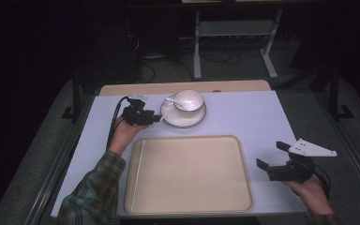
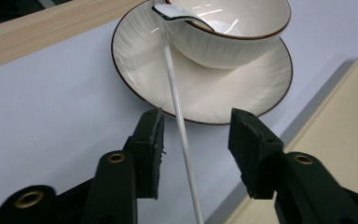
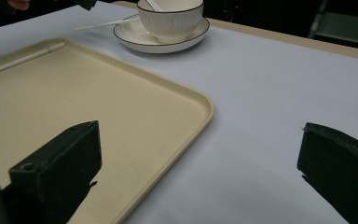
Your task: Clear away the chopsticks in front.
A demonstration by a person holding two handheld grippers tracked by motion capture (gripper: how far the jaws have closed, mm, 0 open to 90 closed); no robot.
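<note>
White spoon (image 2: pixel 179 112) between left claw (image 2: pixel 196 149) jaws.

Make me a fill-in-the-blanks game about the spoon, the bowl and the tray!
1. The spoon's white handle runs between the open jaws of the ____ gripper.
2. The bowl stands on a ____ with a brown rim.
3. The right gripper is held wide ____ beside the tray.
4. The spoon's scoop end rests in the ____.

Missing words: left; saucer; open; bowl
</note>
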